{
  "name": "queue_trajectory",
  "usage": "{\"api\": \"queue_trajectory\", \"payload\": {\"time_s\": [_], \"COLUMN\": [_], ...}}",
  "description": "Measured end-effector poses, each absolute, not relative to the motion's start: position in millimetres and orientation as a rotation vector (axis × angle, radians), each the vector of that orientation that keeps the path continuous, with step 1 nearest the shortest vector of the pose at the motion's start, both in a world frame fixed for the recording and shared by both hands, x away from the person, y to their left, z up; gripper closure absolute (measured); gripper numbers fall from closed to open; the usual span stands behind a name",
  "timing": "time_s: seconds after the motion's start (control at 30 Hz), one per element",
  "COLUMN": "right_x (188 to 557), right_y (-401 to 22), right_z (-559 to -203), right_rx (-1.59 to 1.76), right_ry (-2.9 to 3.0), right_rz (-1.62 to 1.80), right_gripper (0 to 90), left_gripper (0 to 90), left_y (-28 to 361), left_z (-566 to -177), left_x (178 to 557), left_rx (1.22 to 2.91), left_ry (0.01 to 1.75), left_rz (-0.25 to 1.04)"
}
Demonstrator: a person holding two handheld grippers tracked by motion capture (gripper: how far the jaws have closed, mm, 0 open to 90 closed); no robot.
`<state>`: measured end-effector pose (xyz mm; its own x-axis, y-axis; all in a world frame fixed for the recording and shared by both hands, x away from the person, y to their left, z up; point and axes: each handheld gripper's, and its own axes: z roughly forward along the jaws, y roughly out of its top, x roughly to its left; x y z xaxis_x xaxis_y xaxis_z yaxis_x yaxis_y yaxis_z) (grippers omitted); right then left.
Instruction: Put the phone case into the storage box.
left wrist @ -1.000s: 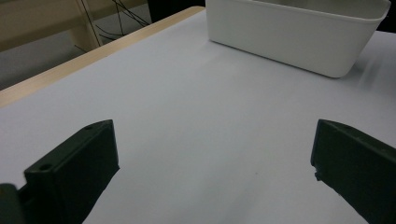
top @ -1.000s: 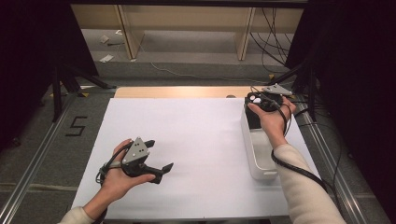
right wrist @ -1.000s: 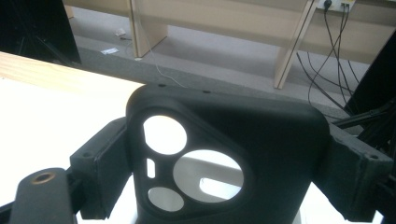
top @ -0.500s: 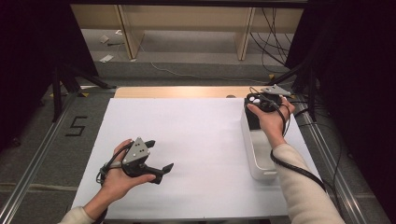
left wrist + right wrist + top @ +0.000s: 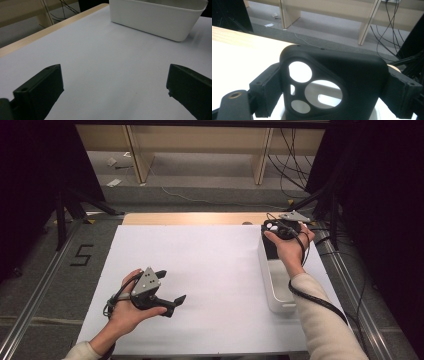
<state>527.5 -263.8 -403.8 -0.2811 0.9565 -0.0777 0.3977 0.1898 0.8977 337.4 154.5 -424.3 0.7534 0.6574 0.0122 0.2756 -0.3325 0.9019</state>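
While clamped edgewise between the right gripper [image 5: 334, 100] jaws, black phone case [image 5: 332, 82]: light, flexible, grip by rims; left gripper [image 5: 112, 92] jaws apart.

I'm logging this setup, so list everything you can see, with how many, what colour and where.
phone case: one, black, with round camera cut-outs, clamped between the right gripper's jaws above the bin's far end
bin: one, white, oblong, right side of the table
table cover: one, white sheet, over most of the table
table edge: one, light wood strip, along the far side
floor mark: one, black figure 5, left of the table
cables: several, black, on the floor beyond the table
left gripper: one, black, jaws open, near left of the cover
right gripper: one, black, over the bin's far end
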Motion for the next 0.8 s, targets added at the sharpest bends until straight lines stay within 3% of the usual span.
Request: {"api": "queue_trajectory", "payload": {"time_s": [0.8], "right_x": [542], "right_y": [-264], "right_z": [-409], "right_rx": [1.296], "right_ry": [1.779], "right_rz": [1.060], "right_gripper": [14.4], "left_gripper": [0.0], "left_y": [155], "left_z": [-424], "left_x": [338], "left_rx": [1.917], "left_ry": [0.713], "left_rz": [0.470]}}
